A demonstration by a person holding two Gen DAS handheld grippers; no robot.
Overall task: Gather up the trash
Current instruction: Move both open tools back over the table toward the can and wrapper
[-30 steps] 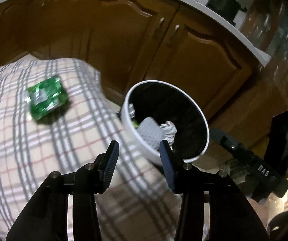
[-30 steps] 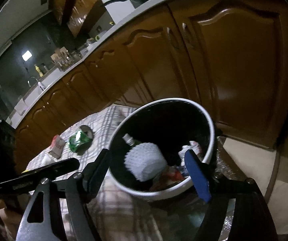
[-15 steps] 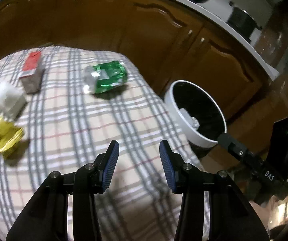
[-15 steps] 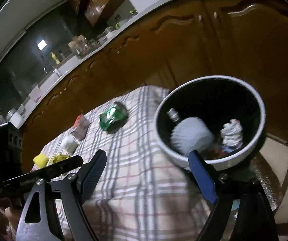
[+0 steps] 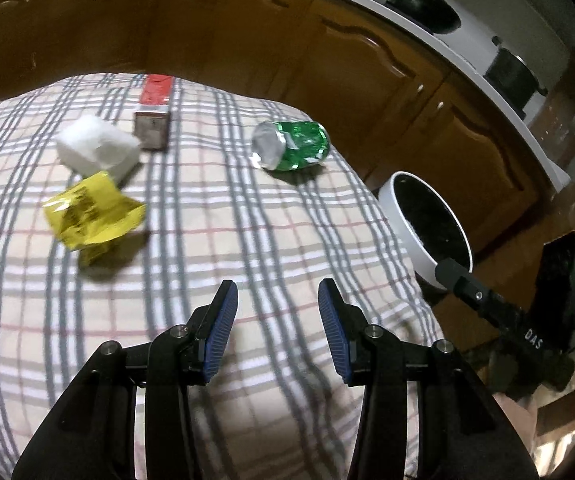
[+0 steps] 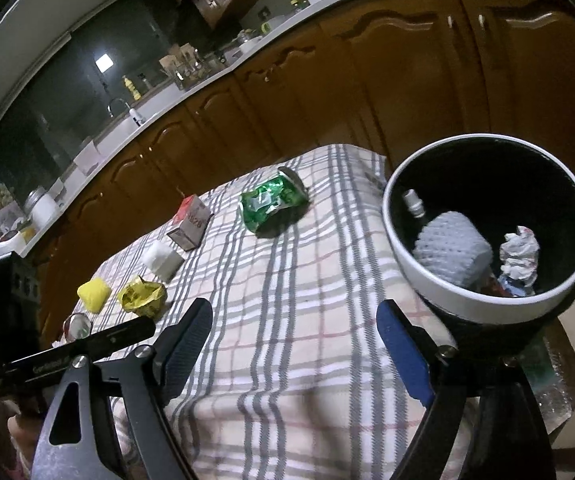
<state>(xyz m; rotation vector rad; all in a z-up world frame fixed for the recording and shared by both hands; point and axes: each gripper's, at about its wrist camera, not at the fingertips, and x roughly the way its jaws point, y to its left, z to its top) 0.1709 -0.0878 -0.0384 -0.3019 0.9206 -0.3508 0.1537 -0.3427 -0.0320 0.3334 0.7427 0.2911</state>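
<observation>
So the biggest thing here is the table under a plaid tablecloth (image 5: 247,240), with wooden kitchen cabinets (image 5: 247,32) behind it. Off the table's edge sits the trash bin (image 6: 419,280), white outside, black inside, and it's already got stuff in it: a white bumpy foam-looking wrap (image 6: 451,248), a small bottle neck (image 6: 413,202) and a crumpled paper wad (image 6: 521,252). So I'd say the job is partway done.

Both tools are empty right now. The left gripper (image 5: 277,332) hangs over the cloth with its jaws apart, nothing between them. Same deal with the right gripper (image 6: 295,344), spread wide, near the bin.

What's left on the table, roughly big to small: a crushed green can (image 5: 291,150) nearest the bin, a crumpled yellow wrapper (image 5: 91,212), a white blocky thing (image 5: 95,152) that could be tissue or foam, can't tell, and touching it a small red-topped carton (image 5: 153,116). The right view also shows a yellow lump (image 6: 93,296) and something small and round past it, too dim to name.

My guess is the can or wrapper goes next.
</observation>
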